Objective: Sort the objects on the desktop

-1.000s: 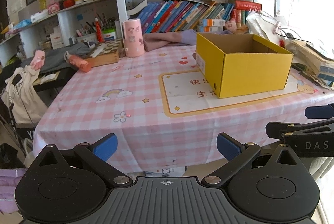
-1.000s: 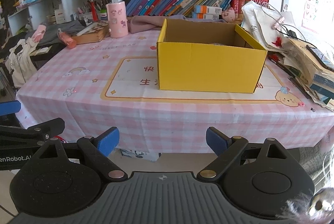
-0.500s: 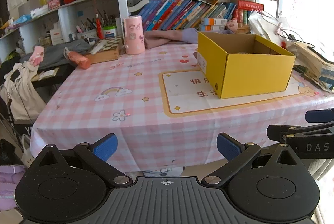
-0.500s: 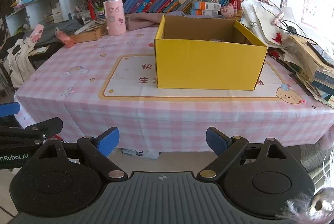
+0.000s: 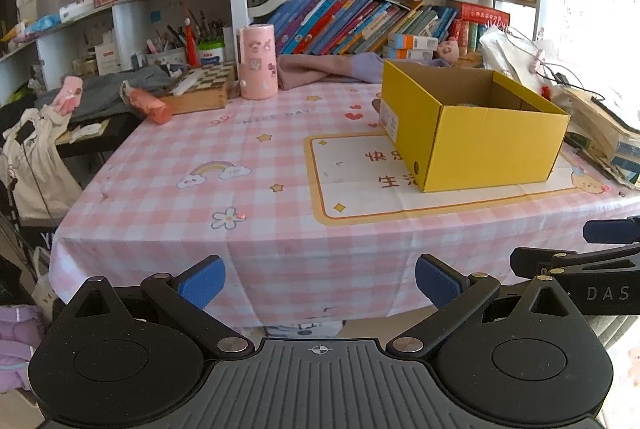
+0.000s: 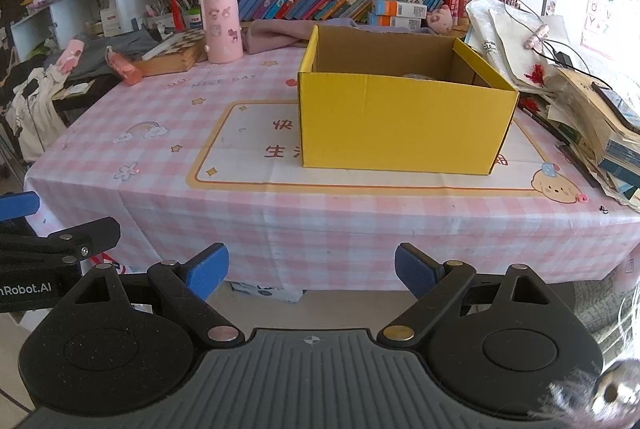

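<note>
One yellow box point(image 6: 404, 121), two claws point(image 5: 320, 279)

Tablecloth point(image 6: 152, 157): pink-and-white gingham with rainbow, stars, flower; central white panel, orange border, red characters. Cardboard box point(image 6: 400, 125): yellow outside, brown inside. Cylindrical holder point(image 6: 221, 29): pink, stickered. Gripper pads point(image 6: 206, 271): blue; bodies black.

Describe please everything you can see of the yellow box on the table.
The yellow box is open-topped corrugated cardboard, yellow outside and plain brown inside. It stands upright on the pink checked tablecloth, partly covering the printed white panel with red characters. A white label shows on its left end in the left wrist view. Something pale lies low inside; what it is cannot be told. Neither gripper touches it.
</note>
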`<state>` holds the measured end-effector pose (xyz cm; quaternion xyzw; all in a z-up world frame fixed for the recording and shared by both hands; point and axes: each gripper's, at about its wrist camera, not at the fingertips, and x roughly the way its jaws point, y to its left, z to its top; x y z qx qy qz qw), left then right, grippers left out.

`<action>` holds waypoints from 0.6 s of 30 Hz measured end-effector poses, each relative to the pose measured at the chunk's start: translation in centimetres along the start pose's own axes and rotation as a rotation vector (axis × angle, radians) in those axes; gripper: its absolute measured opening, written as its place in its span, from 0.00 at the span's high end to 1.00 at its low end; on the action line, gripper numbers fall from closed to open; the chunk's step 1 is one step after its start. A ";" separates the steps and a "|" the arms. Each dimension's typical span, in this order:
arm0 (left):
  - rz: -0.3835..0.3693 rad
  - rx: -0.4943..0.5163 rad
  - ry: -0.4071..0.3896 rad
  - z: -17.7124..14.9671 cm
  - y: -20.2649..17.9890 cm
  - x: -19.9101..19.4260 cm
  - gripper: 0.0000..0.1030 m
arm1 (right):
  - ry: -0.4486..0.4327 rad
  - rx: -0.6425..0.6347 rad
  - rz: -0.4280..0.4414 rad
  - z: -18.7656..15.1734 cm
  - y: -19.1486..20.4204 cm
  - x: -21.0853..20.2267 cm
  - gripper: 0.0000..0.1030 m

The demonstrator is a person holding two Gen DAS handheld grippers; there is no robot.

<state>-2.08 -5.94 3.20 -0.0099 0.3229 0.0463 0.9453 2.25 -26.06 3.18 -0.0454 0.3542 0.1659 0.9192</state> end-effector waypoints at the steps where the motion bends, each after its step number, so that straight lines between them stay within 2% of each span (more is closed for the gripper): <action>1: -0.002 -0.001 0.001 0.0 0.0 0.0 0.00 | 0.001 0.000 0.000 0.0 0.0 0.0 0.13; 18: 0.014 0.009 0.001 0.0 0.1 0.2 0.00 | 0.017 0.000 0.005 -0.2 0.2 0.7 0.13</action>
